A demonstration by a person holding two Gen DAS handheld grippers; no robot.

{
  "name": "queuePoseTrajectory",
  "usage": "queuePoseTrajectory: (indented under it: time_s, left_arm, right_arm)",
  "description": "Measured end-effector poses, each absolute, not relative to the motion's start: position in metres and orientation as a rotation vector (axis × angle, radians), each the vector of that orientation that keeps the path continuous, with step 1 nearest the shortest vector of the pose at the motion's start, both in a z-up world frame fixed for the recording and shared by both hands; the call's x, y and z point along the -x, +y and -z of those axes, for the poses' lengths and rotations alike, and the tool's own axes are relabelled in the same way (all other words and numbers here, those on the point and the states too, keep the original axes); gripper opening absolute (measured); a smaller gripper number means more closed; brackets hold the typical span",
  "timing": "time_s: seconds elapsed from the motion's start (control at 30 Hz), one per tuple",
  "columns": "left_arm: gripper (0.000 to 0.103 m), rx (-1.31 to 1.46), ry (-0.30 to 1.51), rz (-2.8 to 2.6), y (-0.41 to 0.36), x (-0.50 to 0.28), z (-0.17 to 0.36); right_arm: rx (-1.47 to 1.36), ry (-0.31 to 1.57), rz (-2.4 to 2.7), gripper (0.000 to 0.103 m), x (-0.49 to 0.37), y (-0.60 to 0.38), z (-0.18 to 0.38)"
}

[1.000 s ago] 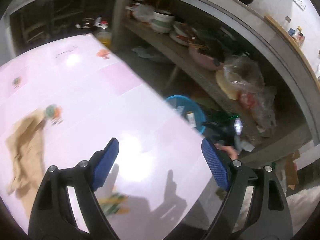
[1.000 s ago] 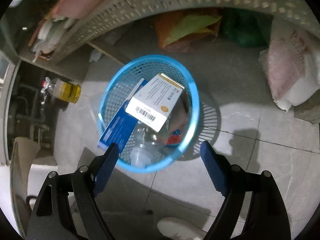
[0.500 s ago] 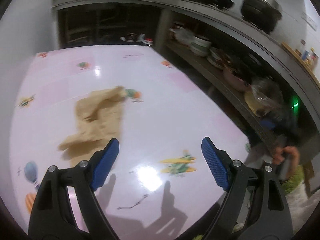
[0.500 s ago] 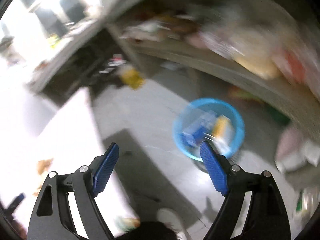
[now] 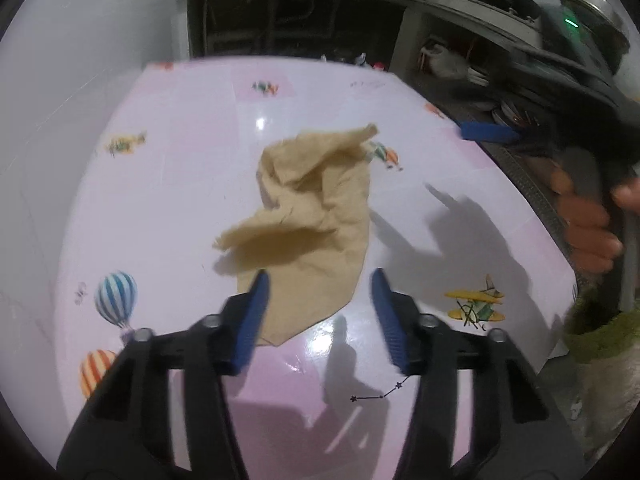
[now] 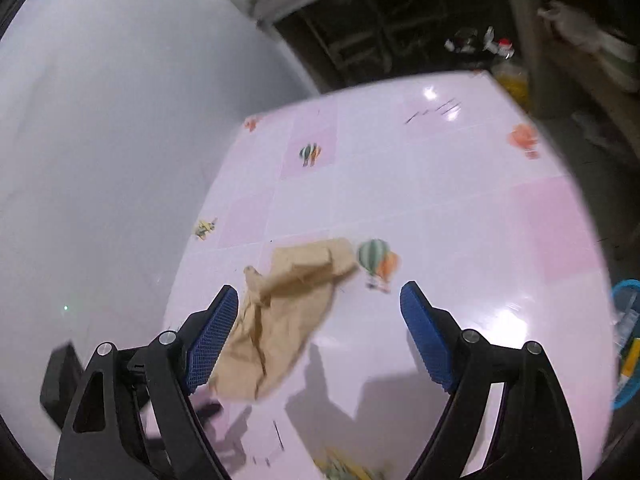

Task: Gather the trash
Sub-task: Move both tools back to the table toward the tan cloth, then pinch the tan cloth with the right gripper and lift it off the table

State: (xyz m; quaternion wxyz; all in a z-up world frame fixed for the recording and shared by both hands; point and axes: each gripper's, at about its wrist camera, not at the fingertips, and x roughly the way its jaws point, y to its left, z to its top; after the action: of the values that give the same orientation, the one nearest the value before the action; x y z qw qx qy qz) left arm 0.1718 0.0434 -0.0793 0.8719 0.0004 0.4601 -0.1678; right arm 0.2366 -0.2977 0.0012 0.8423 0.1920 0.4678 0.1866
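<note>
A crumpled brown paper (image 5: 316, 216) lies in the middle of the pink table (image 5: 172, 184) with balloon prints. My left gripper (image 5: 320, 286) hovers over the paper's near end. Its jaws are closing, with that end between them and the pads not visibly pressing it. In the right wrist view the same paper (image 6: 288, 312) lies just ahead of and partly under the left finger of my right gripper (image 6: 320, 308), which stands open with nothing gripped. A hand (image 5: 584, 216) holds the right gripper at the table's right side, one blue pad (image 5: 484, 133) showing.
A blue trash basket (image 6: 626, 344) with boxes in it stands on the floor past the table's right edge. Dark shelves (image 5: 500, 92) with dishes and bags run along the right. A pale wall (image 6: 100, 160) borders the table's left side.
The left gripper swung over the table until the brown paper came between its fingers, and its jaws narrowed. The right gripper rose from above the blue basket to above the table.
</note>
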Motion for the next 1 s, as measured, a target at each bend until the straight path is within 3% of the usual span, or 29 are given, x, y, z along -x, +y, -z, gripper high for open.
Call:
queuePoseTrajectory:
  time_s: [0.17, 0.23, 0.3, 0.4, 0.73, 1.0]
  left_arm:
    - [0.034, 0.014, 0.984, 0.368, 0.045, -0.17, 0.09]
    - [0.031, -0.006, 0.978, 0.376, 0.042, -0.168, 0.092]
    - [0.028, -0.015, 0.975, 0.391, 0.04, -0.165, 0.094]
    - [0.024, -0.006, 0.985, 0.403, 0.039, -0.165, 0.097]
    - [0.022, 0.04, 1.014, 0.424, 0.042, -0.162, 0.11]
    - [0.022, 0.085, 1.011, 0.448, 0.053, -0.162, 0.114]
  right_arm:
    - [-0.422, 1.097, -0.358, 0.061, -0.264, -0.269, 0.029]
    - [-0.44, 1.119, -0.365, 0.047, -0.267, -0.262, 0.035]
    - [-0.448, 1.126, -0.389, 0.026, -0.266, -0.261, 0.037]
    - [-0.466, 1.122, -0.401, 0.006, -0.262, -0.264, 0.035]
    - [-0.558, 1.014, -0.594, 0.003, -0.208, -0.274, -0.012]
    - [-0.664, 1.082, -0.879, 0.003, -0.137, -0.26, -0.028]
